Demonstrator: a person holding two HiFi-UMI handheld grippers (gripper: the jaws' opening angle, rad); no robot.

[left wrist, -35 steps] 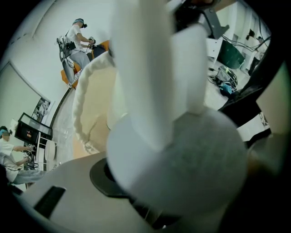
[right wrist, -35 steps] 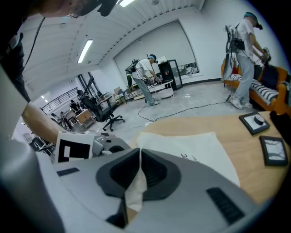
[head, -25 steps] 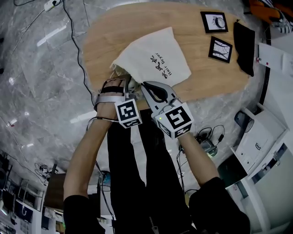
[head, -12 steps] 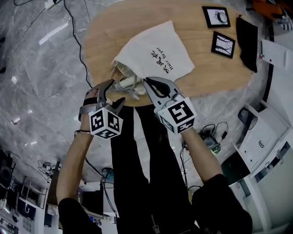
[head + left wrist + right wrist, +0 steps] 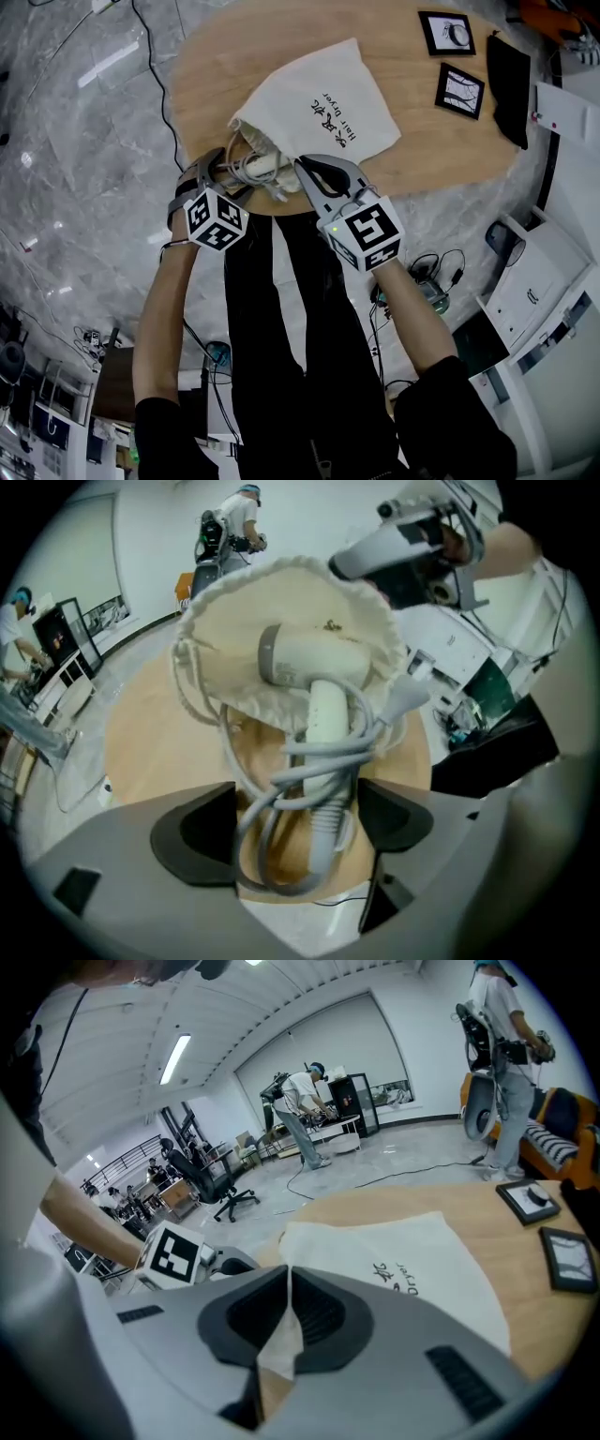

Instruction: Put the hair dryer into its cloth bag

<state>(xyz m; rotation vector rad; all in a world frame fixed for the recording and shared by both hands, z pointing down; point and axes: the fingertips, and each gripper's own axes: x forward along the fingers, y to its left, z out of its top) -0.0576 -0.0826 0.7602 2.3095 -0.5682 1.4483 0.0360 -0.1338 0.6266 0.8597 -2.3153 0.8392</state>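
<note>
The left gripper (image 5: 300, 829) has its fingers (image 5: 199, 834) spread wide, and they have just been opening; between them stand the white handle of the hair dryer (image 5: 314, 660) and the grey cord (image 5: 305, 761) wound around it, but neither pad presses on them. The body of the hair dryer lies inside the open mouth of the cloth bag (image 5: 230, 621), while the handle and the cord loops stick out toward 6 o'clock in the left gripper view. The right gripper (image 5: 286, 1309) has its fingers (image 5: 326, 1314) pressed together, pinching a fold of the bag's rim between the pads. In the head view the cloth bag (image 5: 319, 108) lies flat on the wooden surface (image 5: 427, 141), with its mouth turned toward 7 o'clock at the near edge, where the hair dryer (image 5: 260, 167) shows. The left gripper (image 5: 223, 172) points steeply down at the mouth, its forearm rising from 7 o'clock. The right gripper (image 5: 305, 171) reaches in from 5 o'clock and meets the mouth's right side.
</note>
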